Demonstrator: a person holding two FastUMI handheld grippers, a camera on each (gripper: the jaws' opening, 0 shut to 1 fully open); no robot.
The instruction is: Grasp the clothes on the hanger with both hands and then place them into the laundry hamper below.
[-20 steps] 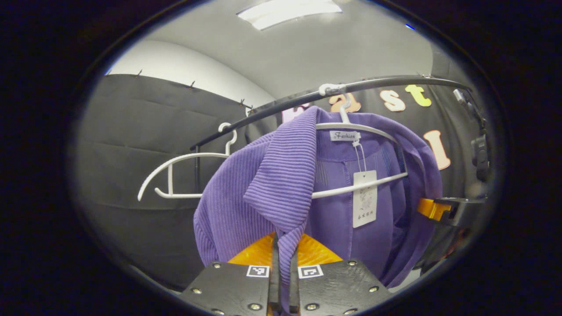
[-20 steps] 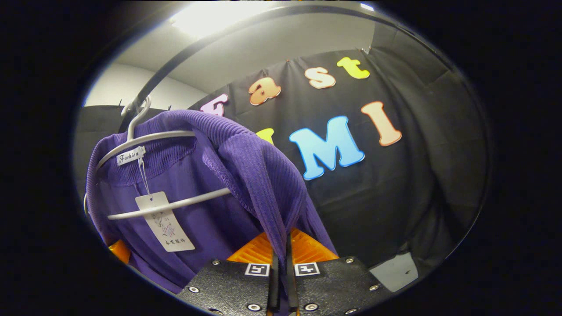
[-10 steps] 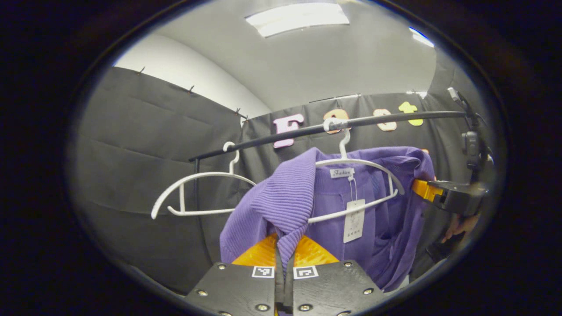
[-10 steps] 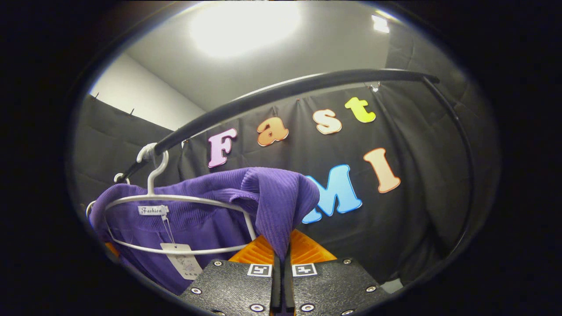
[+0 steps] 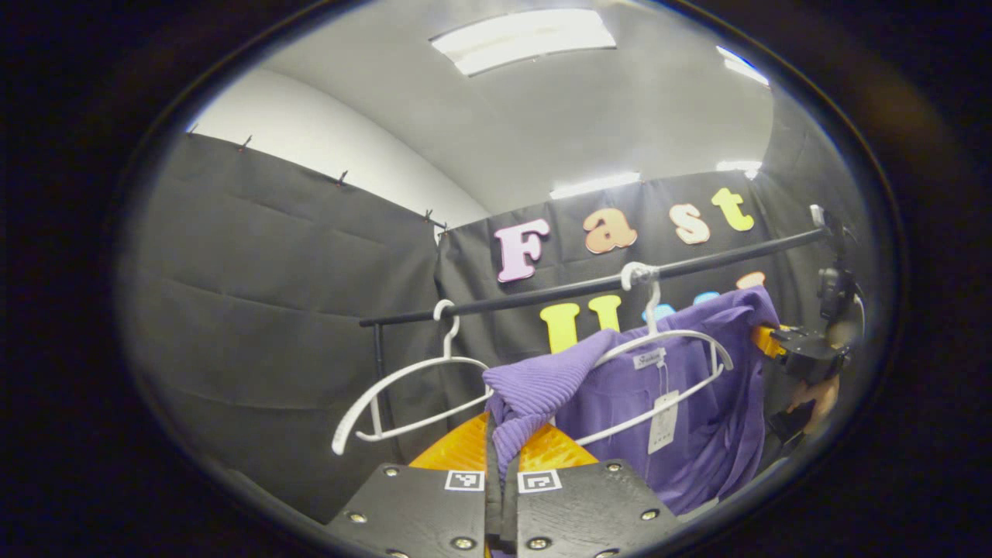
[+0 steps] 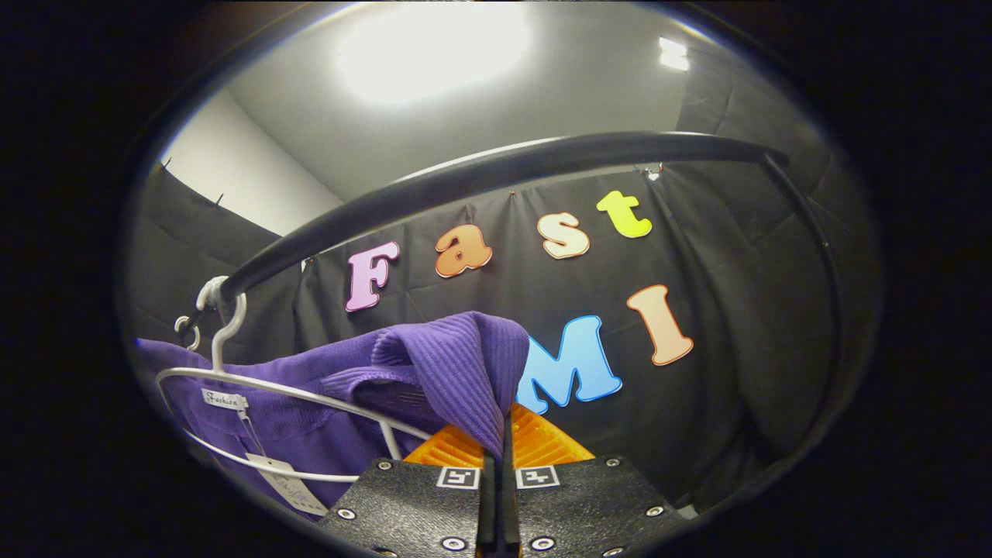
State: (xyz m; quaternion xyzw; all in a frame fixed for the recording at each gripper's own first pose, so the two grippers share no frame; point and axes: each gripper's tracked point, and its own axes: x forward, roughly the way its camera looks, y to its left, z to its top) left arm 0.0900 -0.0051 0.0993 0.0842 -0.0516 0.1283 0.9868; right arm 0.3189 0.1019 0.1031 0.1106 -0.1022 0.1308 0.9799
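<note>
Jaws: top [image 5: 620, 387] is clamped in left gripper [image 5: 501, 465] and right gripper [image 6: 500, 461].
Risk: hanger [image 5: 674, 364] beyond the jaws may be dragged off.

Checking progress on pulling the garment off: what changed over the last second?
Both grippers, left and right, drew back and down, dragging the purple garment shoulders off the white hanger. Both stay clamped on it; hanger still hooked on the rail.

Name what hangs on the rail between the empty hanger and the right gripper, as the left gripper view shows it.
A second white hanger carrying the purple garment hangs from the rail, between the empty hanger and the right gripper.
</note>
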